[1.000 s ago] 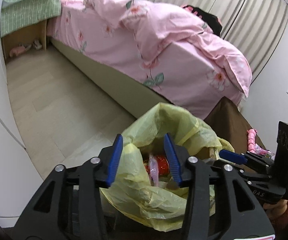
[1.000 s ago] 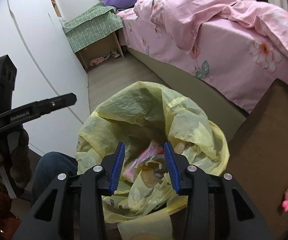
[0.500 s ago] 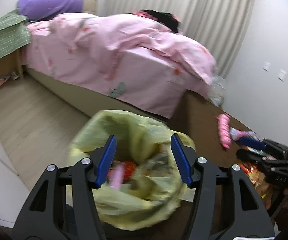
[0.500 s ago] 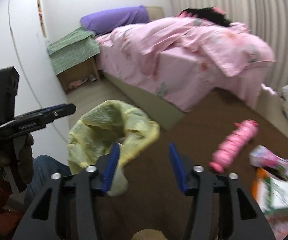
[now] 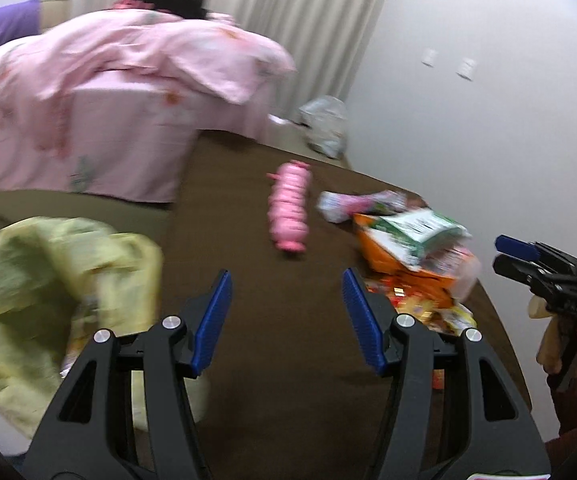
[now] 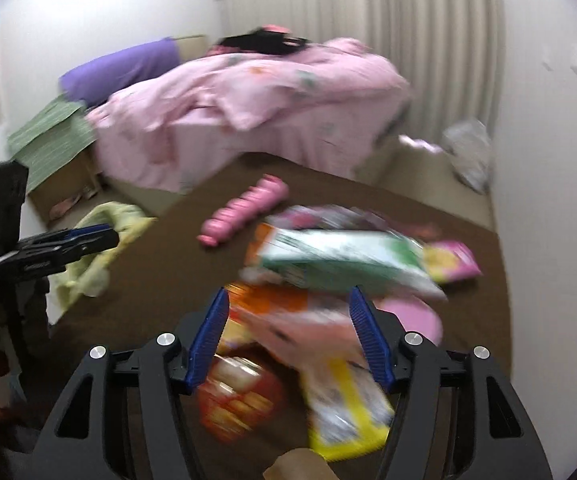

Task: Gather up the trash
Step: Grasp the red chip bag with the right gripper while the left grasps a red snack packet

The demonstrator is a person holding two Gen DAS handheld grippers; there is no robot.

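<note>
The left gripper (image 5: 286, 320) hangs over bare brown table (image 5: 256, 248) with its ribbed blue jaws spread wide and nothing between them. At its near left sits the crinkled yellow bin bag (image 5: 56, 280), thin plastic with its mouth open, off the table's left edge. The right gripper (image 6: 288, 336) is likewise wide apart and empty, poised above a loose heap of glossy snack wrappers (image 6: 328, 280): a green-and-white packet on top, orange beneath, a red-and-yellow one nearest, all smeared by blur. A segmented pink roll (image 5: 290, 208) lies farther out on the table, apart from the heap. Only the right view shows the green checked cloth (image 6: 48, 140) over a bedside stand at far left, plus a pink-and-yellow packet (image 6: 452, 260) at the heap's right side. Both views show the rumpled pink quilt (image 5: 128, 80) beyond, and a crumpled clear plastic bag (image 6: 468, 152) on the floor by the pleated curtain (image 6: 428, 40).
</note>
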